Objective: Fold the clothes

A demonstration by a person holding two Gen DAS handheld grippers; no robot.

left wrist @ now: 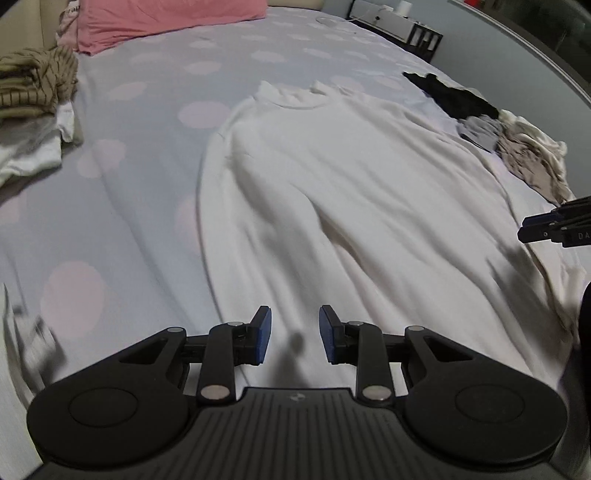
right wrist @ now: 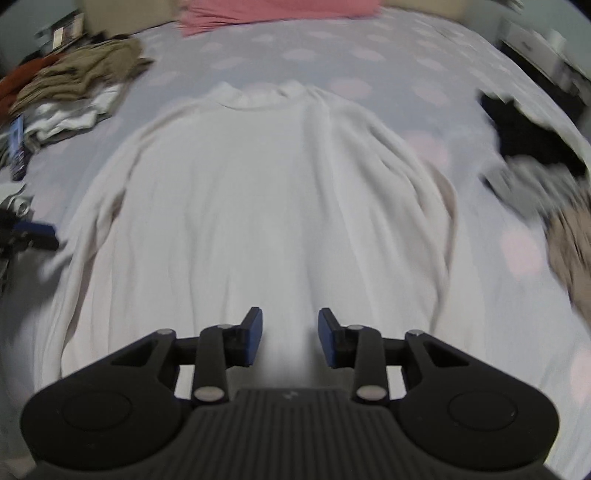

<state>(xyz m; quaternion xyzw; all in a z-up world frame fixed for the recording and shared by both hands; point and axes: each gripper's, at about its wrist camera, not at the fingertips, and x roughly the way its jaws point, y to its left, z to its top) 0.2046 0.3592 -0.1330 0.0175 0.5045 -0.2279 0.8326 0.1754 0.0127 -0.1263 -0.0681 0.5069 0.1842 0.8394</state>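
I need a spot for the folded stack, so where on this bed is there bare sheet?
The widest bare patch of the dotted sheet lies between the white top and the striped pile, running up to the pink pillow. The strip above the collar is free too. It is crowded by the dark and beige heap.

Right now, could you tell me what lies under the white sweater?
The white sweater lies spread on the dotted bedsheet, which shows all around it. Whatever else may sit beneath it is covered.
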